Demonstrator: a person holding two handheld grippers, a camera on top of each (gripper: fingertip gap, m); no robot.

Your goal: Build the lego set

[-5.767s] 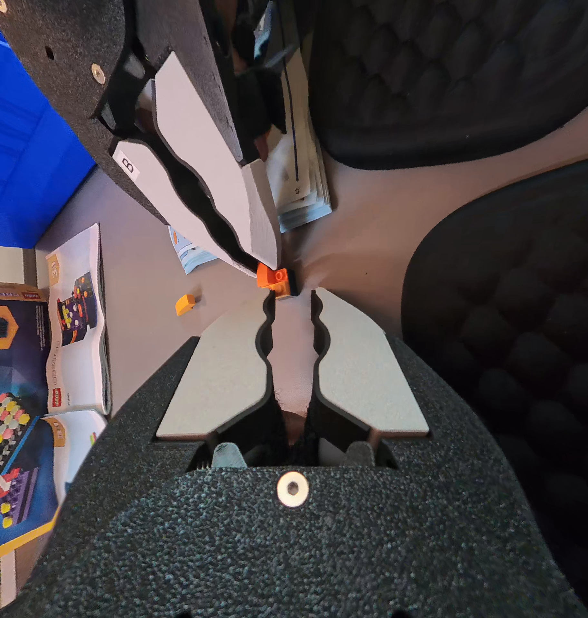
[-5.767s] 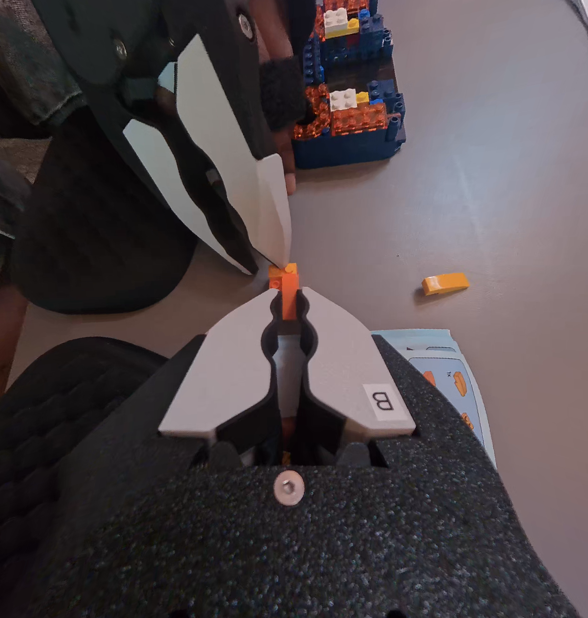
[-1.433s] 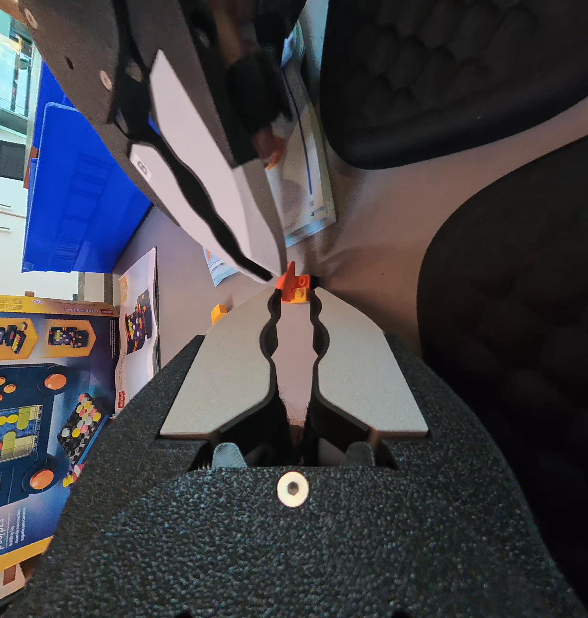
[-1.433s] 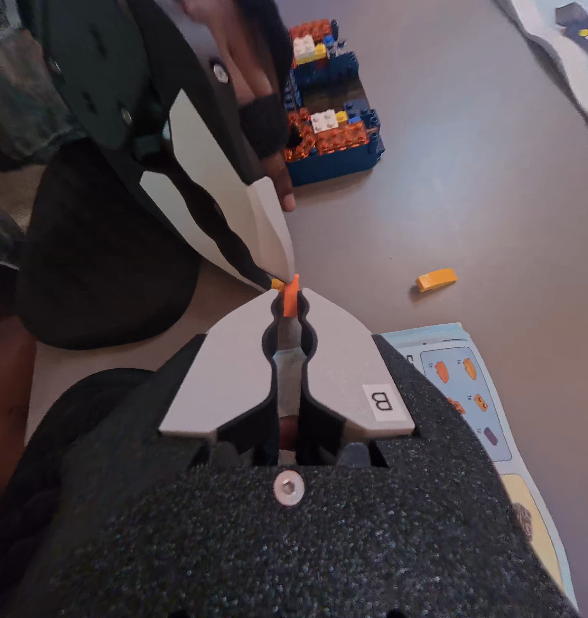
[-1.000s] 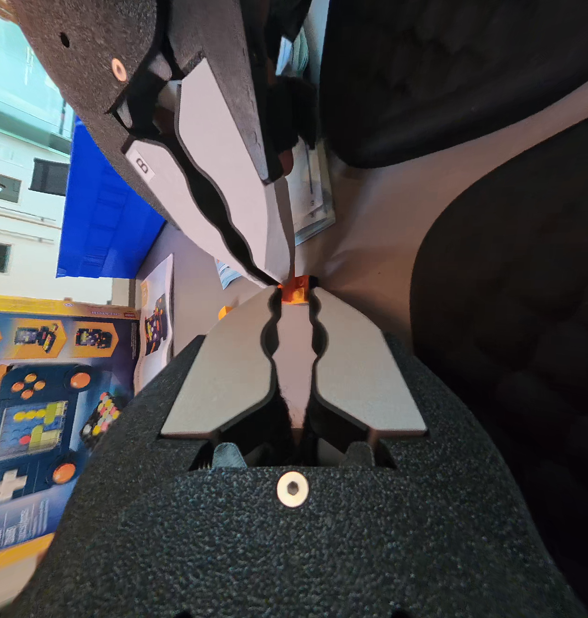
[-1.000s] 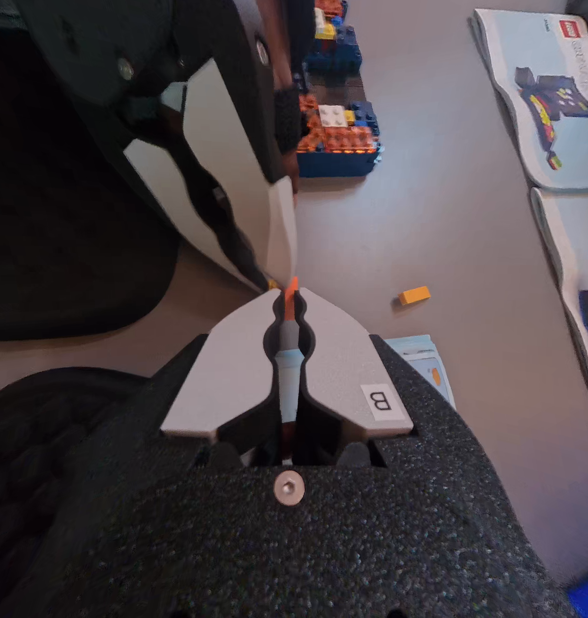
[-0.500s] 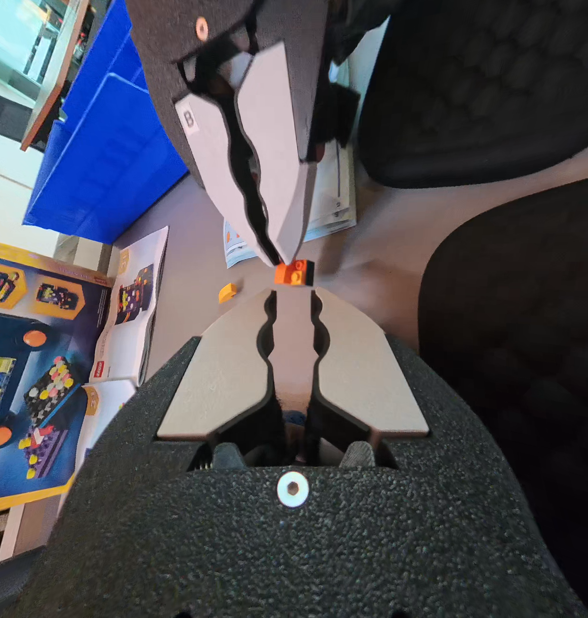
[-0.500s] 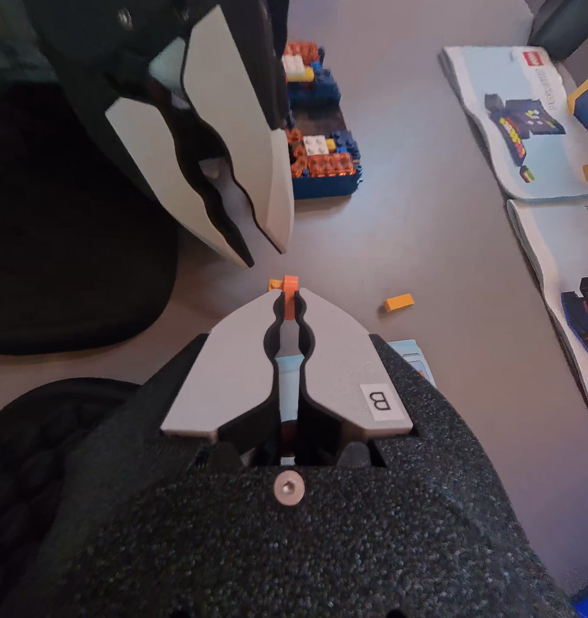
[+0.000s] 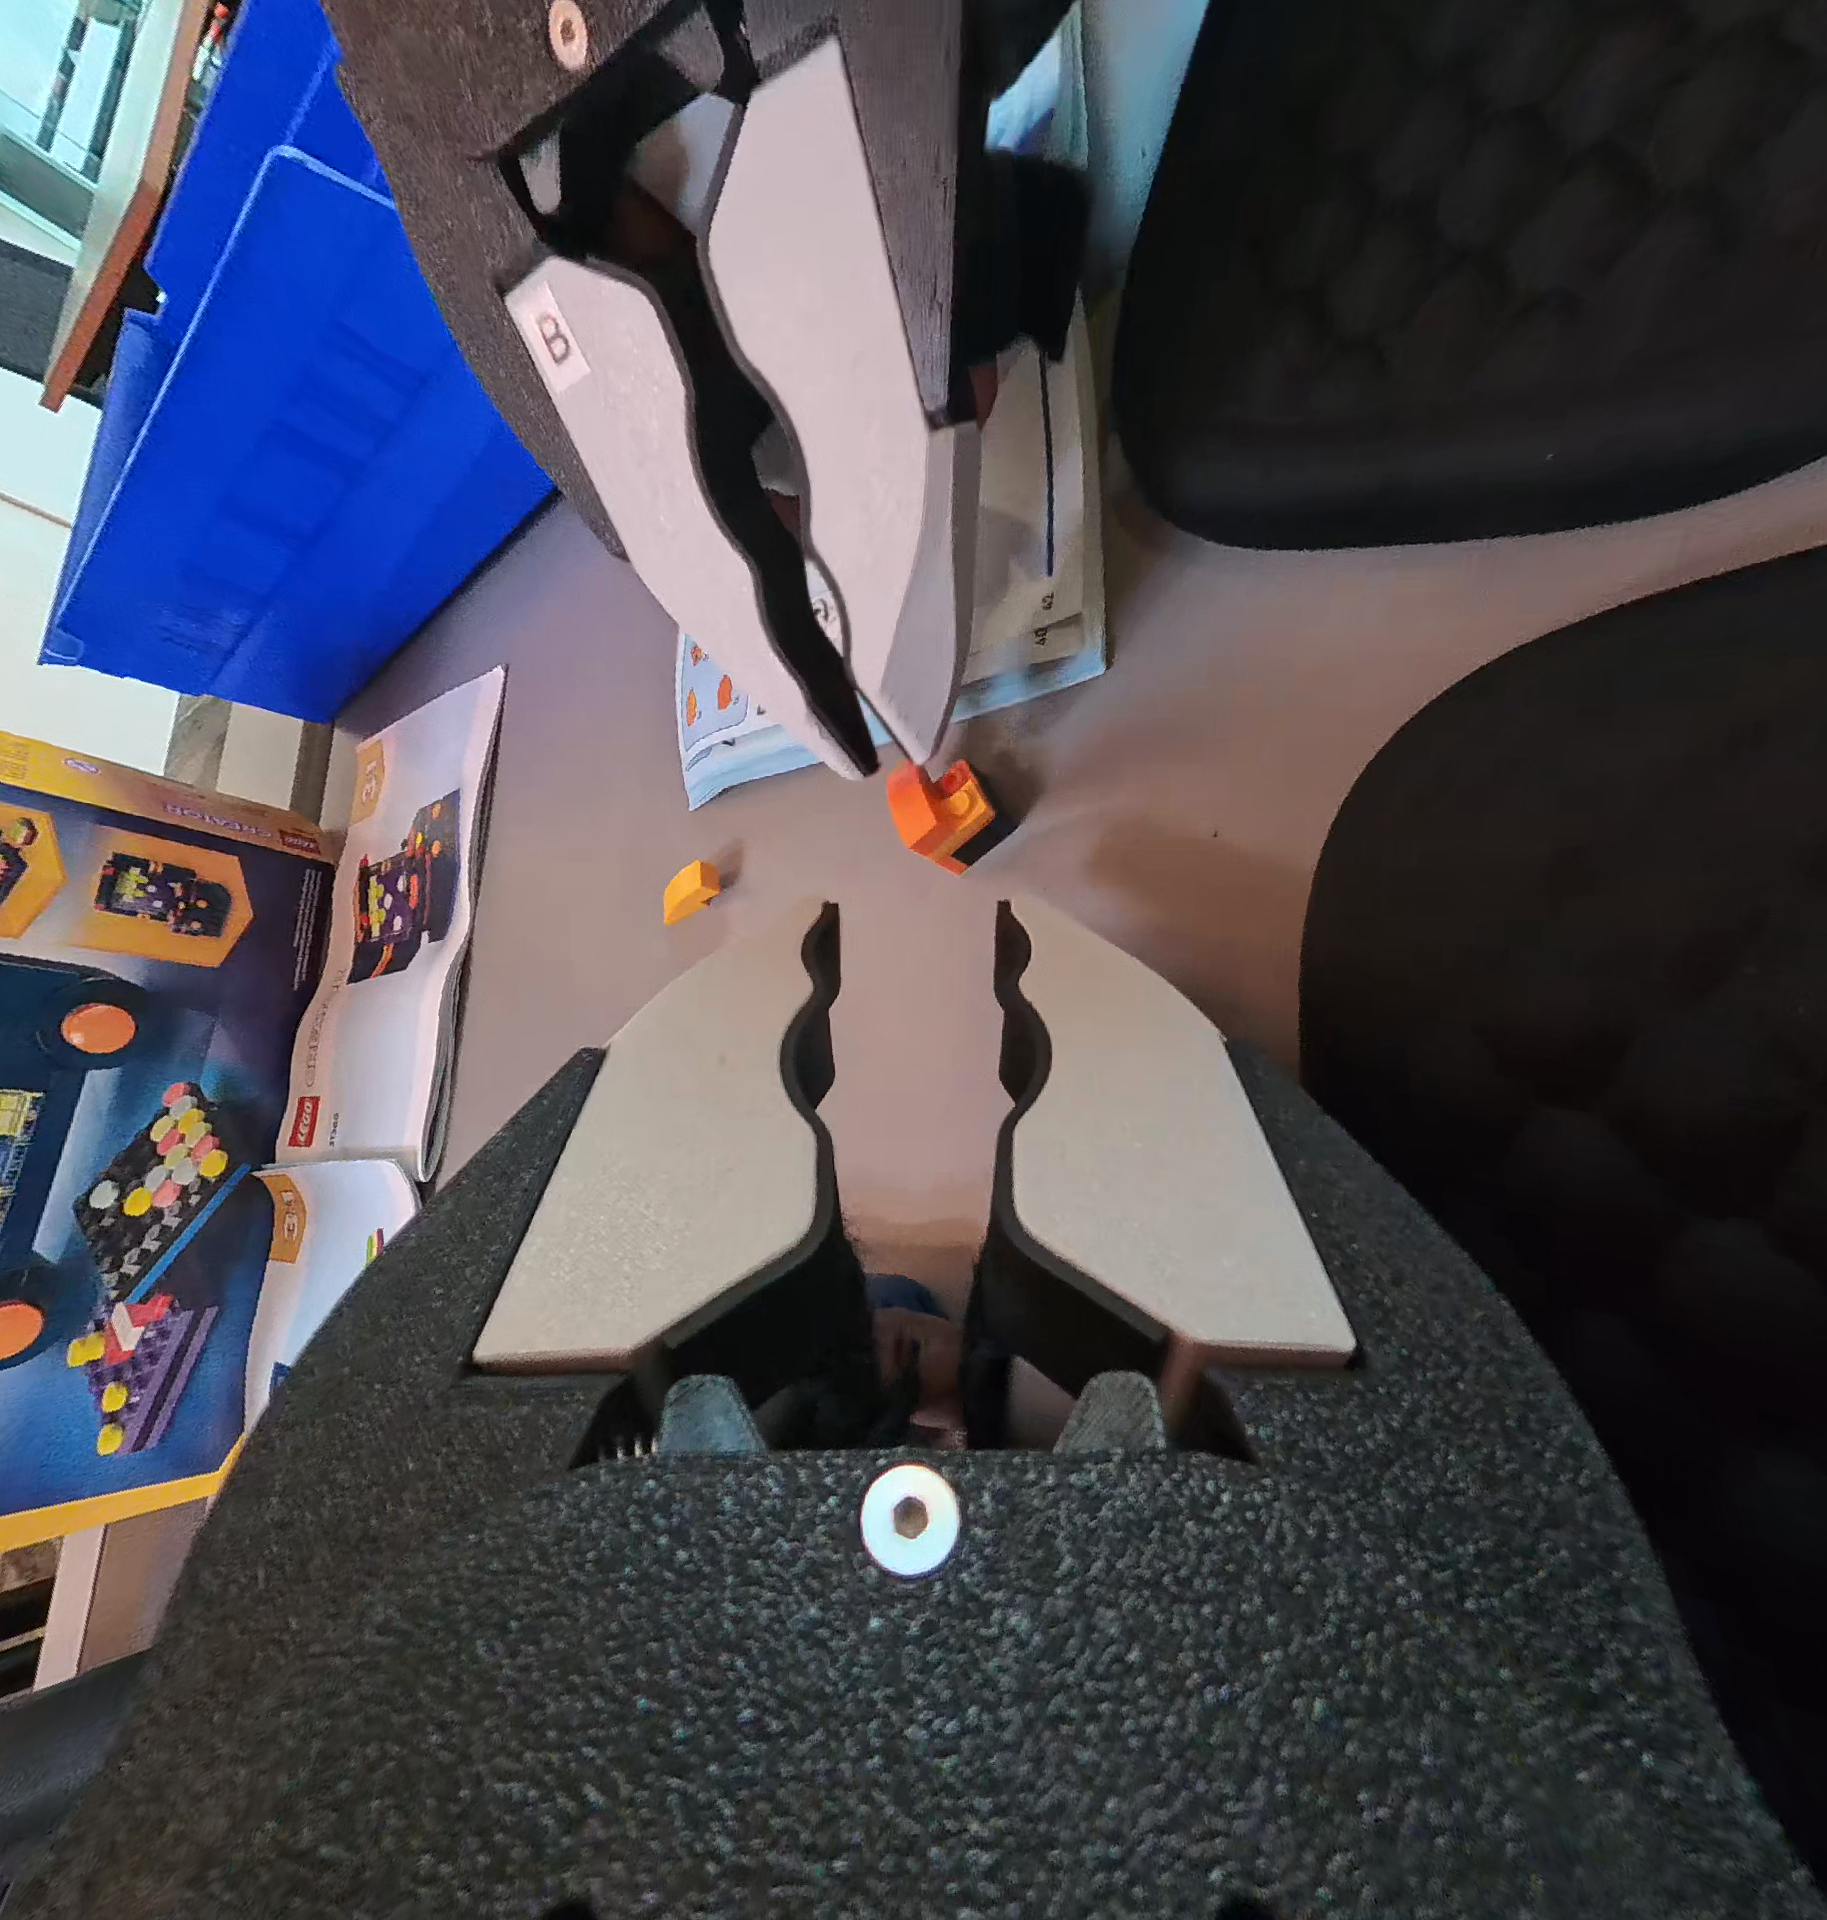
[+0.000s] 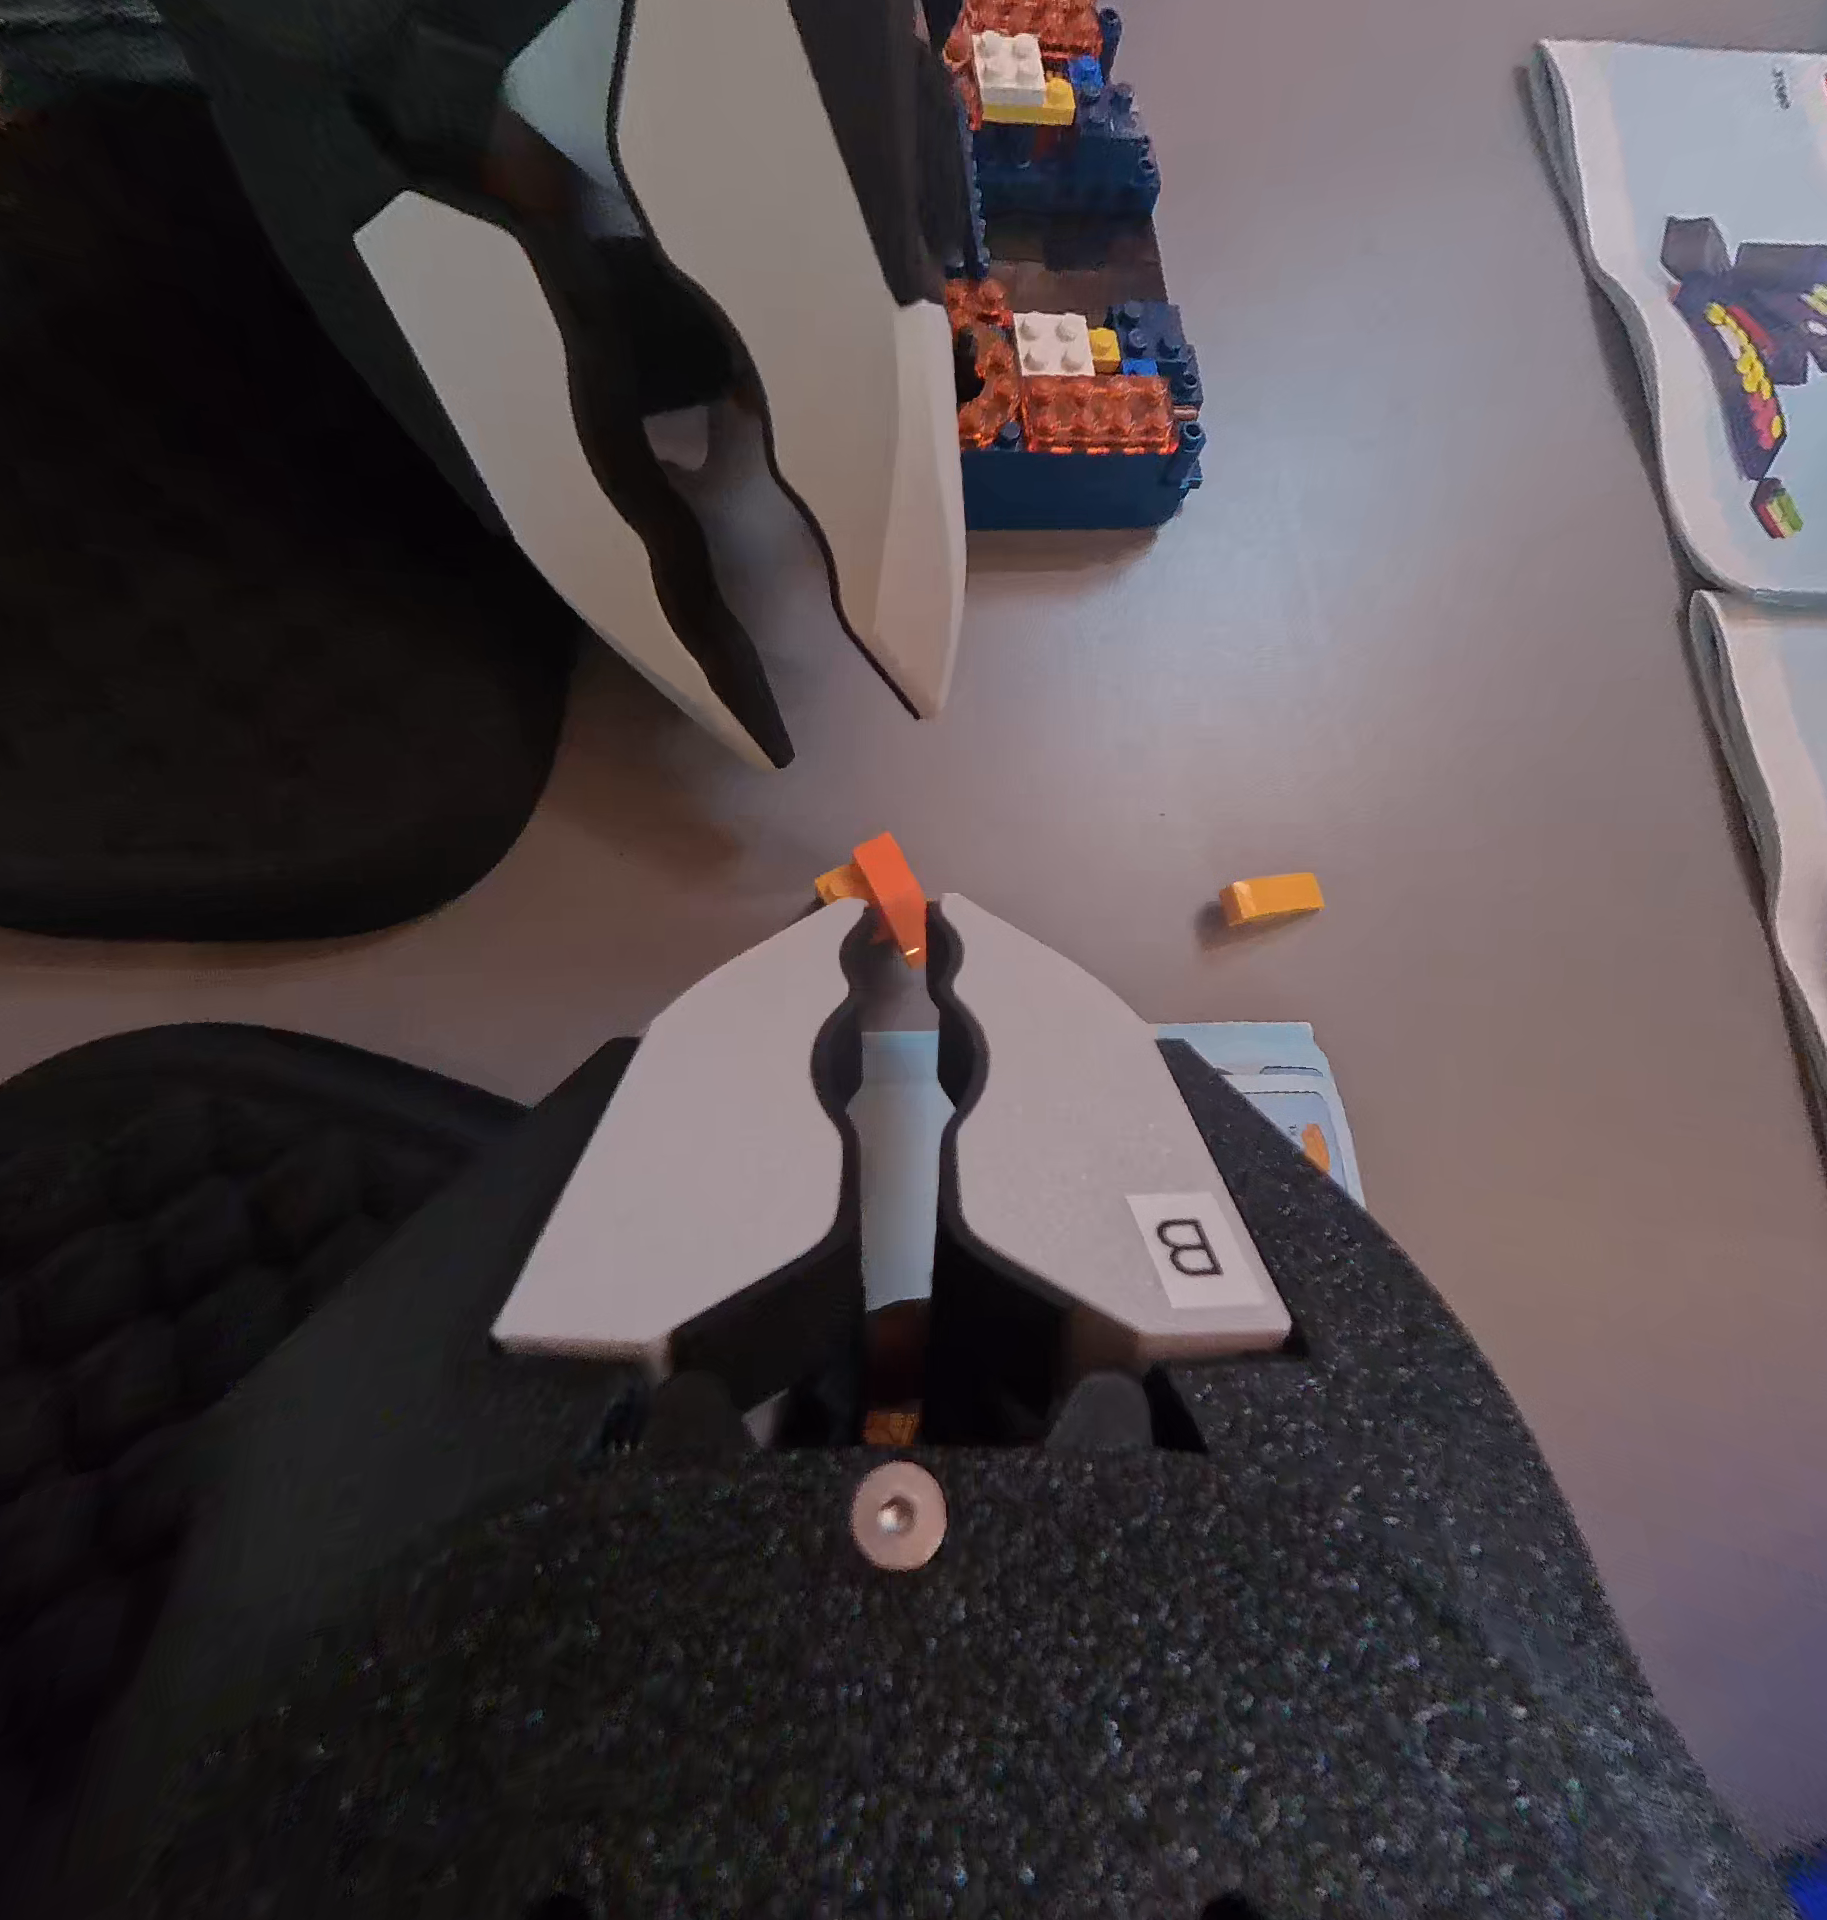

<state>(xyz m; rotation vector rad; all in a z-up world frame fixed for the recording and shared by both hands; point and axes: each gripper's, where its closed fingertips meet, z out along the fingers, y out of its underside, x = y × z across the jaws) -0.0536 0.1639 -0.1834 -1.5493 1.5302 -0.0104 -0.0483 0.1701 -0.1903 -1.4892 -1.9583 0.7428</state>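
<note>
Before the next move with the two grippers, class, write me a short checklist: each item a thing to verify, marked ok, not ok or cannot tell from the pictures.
1. Right gripper grips the small orange brick piece at its fingertips: ok.
2. The piece sits straight in the grip: not ok, it is tilted.
3. Left gripper open, nothing between its fingers: ok.
4. Left fingertips apart from the orange piece: ok.
5. Loose yellow-orange curved brick lies apart from both grippers on the table: ok.
6. Firmness of the right grip: cannot tell.
</note>
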